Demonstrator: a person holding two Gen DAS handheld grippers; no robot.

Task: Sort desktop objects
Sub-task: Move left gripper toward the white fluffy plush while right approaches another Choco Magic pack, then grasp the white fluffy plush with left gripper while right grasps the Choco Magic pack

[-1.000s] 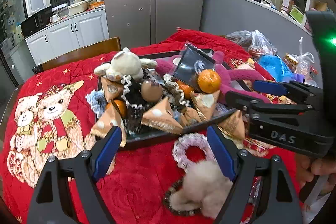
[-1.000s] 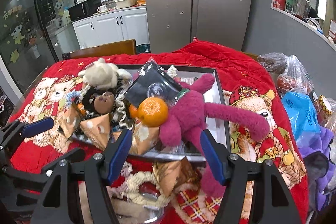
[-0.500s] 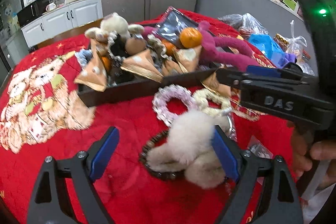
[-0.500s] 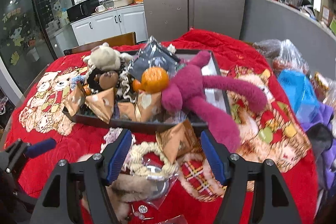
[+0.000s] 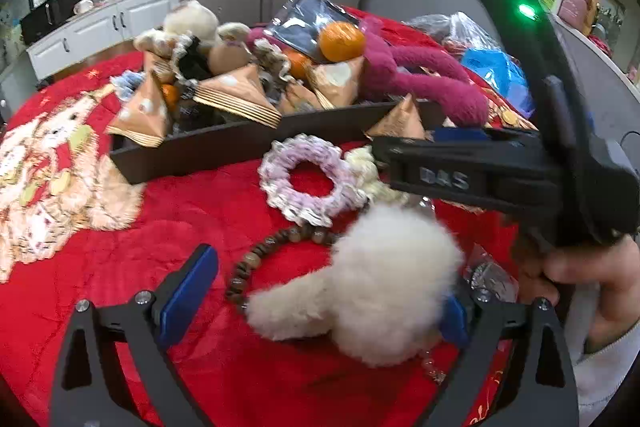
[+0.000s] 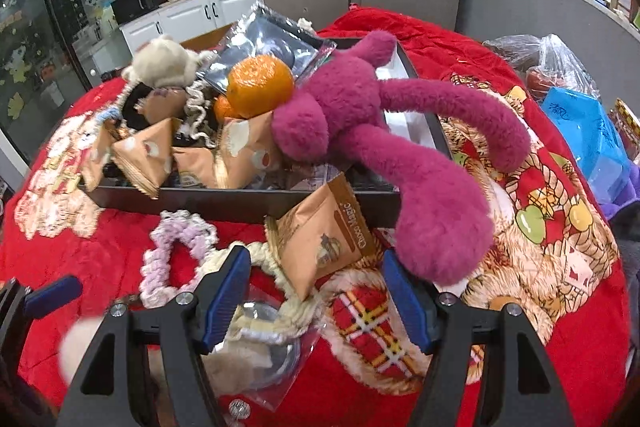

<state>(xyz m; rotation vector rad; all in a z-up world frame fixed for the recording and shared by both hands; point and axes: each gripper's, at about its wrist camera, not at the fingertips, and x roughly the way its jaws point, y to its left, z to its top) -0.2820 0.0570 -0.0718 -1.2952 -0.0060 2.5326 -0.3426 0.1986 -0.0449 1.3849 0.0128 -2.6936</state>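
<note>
The right gripper (image 6: 316, 285) stands with its jaws apart above the red cloth (image 6: 560, 347). Between them lies a brown snack packet (image 6: 324, 235), just before the dark tray (image 6: 240, 203) and beside the magenta plush toy (image 6: 360, 115).

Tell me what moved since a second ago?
Both tools came down toward the table. The left tool is opening, now straddling the fluffy pompom without squeezing it. The right tool dropped toward the snack packet, open. The tray and its toys stayed put.
</note>
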